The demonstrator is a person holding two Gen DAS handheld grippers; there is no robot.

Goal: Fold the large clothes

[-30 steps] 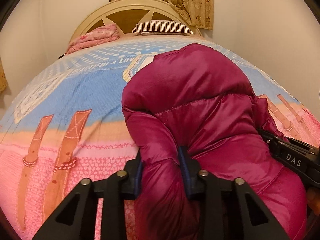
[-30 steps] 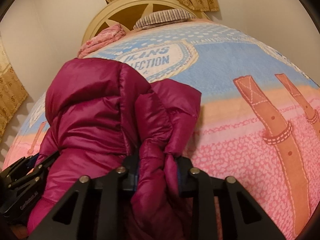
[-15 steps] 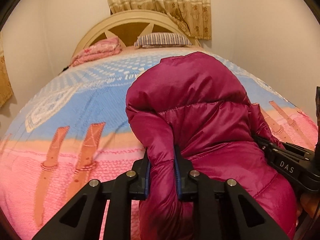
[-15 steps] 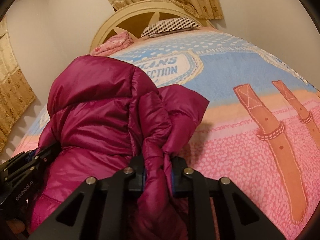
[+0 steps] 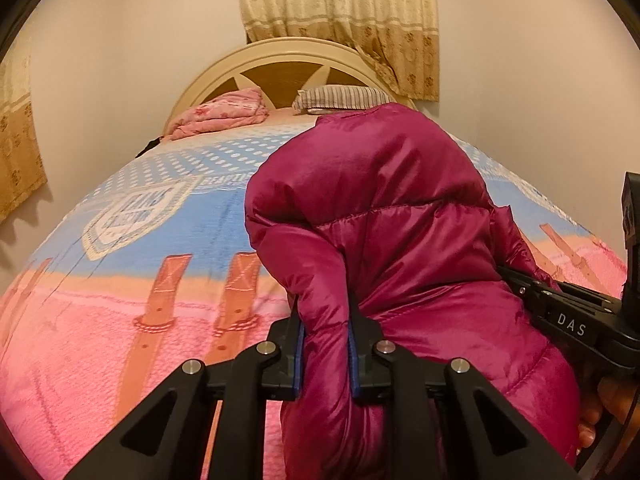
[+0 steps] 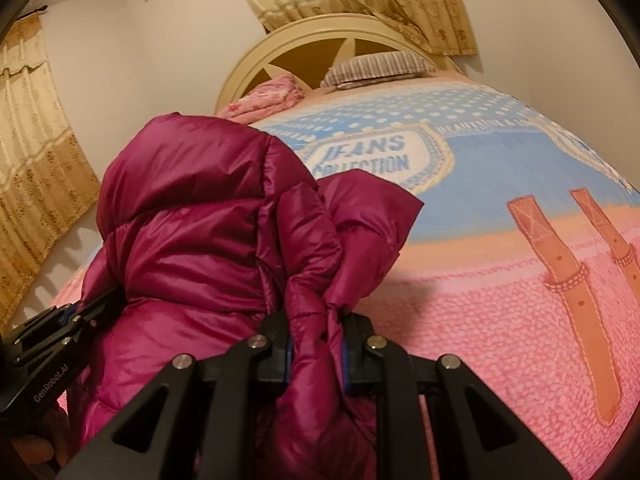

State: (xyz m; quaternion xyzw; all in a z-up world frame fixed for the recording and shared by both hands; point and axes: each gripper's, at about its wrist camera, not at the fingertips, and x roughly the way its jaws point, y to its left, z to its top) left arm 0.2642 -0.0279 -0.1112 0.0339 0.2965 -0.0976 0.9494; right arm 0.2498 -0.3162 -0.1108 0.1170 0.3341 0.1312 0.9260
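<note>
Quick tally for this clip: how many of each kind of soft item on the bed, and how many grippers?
Jacket: 1
Pillow: 1
Folded pink quilt: 1
Bedspread: 1
Grippers: 2, left gripper and right gripper, each shut on the jacket
Total: 6

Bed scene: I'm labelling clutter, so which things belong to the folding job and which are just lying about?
Job:
- magenta puffer jacket
- left gripper, clamped on it
- right gripper, clamped on it

Lying about:
- folded pink blanket
- striped pillow
- curtain
- headboard
</note>
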